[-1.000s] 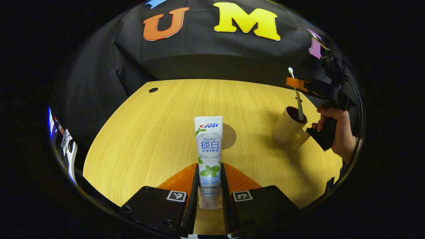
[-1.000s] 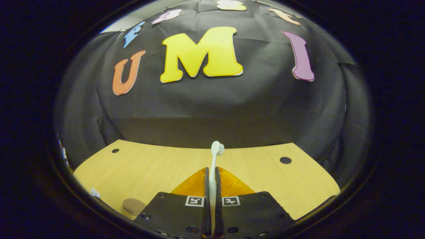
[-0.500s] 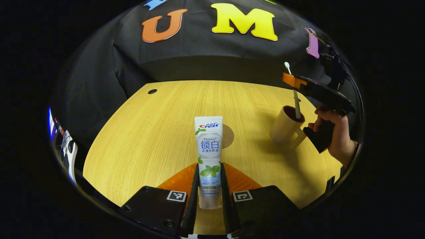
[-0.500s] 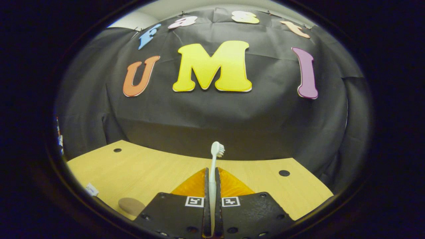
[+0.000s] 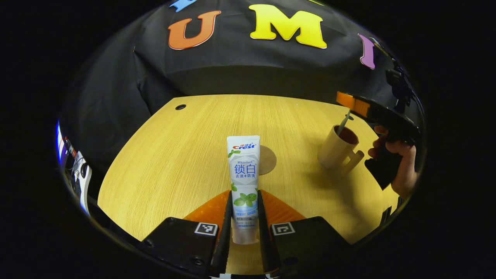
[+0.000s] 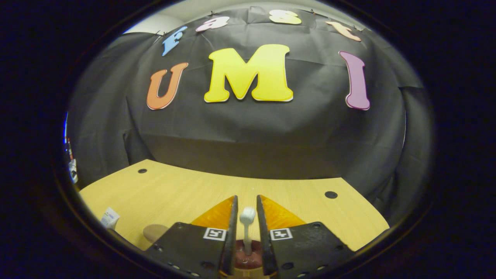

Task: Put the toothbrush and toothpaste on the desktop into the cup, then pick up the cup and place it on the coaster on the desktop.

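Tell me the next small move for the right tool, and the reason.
Probably lift the right tool up and away from the cup. Its jaws stand open with gaps beside the toothbrush, whose handle already sits inside the cup. That would clear the cup mouth for the toothpaste clamped in the left tool.

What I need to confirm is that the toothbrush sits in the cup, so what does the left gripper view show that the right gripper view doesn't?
Left gripper view: the cup's outer wall and handle from the side, a hand holding the right hand-held gripper above it, and the left hand-held gripper shut on the toothpaste.
Right gripper view: a look down into the cup's mouth, with the toothbrush head loose between open fingers.
Both: the toothbrush in the cup, the coaster, the table.
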`<state>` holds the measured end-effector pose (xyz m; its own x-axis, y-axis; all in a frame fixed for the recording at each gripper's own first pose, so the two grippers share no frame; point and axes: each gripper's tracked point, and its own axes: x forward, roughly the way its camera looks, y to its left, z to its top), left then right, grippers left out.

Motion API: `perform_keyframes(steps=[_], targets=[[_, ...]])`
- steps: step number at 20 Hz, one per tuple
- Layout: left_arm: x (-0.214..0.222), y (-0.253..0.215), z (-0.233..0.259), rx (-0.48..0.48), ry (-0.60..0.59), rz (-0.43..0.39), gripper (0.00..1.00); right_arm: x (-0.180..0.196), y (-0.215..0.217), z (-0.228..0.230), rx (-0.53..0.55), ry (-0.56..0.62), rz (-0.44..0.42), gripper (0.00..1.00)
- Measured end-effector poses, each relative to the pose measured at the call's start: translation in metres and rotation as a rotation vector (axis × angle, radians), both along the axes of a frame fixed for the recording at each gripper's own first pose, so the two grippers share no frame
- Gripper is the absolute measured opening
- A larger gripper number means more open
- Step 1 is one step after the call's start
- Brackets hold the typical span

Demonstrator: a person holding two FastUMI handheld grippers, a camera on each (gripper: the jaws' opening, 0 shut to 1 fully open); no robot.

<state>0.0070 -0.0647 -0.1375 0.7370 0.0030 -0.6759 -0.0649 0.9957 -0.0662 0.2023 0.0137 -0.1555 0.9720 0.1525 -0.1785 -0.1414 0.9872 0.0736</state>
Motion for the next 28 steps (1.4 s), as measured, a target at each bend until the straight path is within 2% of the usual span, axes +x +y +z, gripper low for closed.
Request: perform_keyframes(steps=[1, 4, 5, 7, 8, 10, 17, 20, 24, 28], targets=[[0.003, -0.003, 0.003, 0.001, -0.011, -0.009, 0.36, -0.003, -0.002, 0.001, 0.001, 0.002, -0.002, 0.44], [0.017, -0.014, 0.015, 0.002, -0.054, -0.04, 0.36, -0.006, -0.008, 0.006, 0.009, 0.012, -0.009, 0.59], [0.022, -0.018, 0.02, 0.003, -0.073, -0.051, 0.36, -0.008, -0.01, 0.009, 0.017, 0.013, -0.01, 0.73], [0.031, -0.028, 0.036, 0.008, -0.13, -0.073, 0.36, -0.013, -0.015, 0.022, 0.039, 0.006, -0.016, 0.88], [0.04, -0.032, 0.043, 0.015, -0.164, -0.084, 0.36, -0.017, -0.018, 0.029, 0.044, -0.001, -0.017, 0.85], [0.054, -0.041, 0.058, 0.021, -0.223, -0.104, 0.36, -0.027, -0.027, 0.045, 0.048, -0.022, -0.016, 0.88], [0.095, -0.087, 0.093, -0.044, -0.36, -0.136, 0.36, -0.063, -0.086, 0.076, 0.034, -0.057, -0.075, 0.87], [0.112, -0.111, 0.109, -0.088, -0.434, -0.154, 0.36, -0.074, -0.109, 0.066, 0.021, -0.037, -0.102, 0.87], [0.128, -0.153, 0.123, -0.165, -0.524, -0.22, 0.36, -0.089, -0.133, 0.037, 0.018, 0.031, -0.135, 0.89], [0.146, -0.178, 0.132, -0.18, -0.616, -0.254, 0.36, -0.107, -0.145, 0.003, -0.008, 0.099, -0.144, 0.89]])
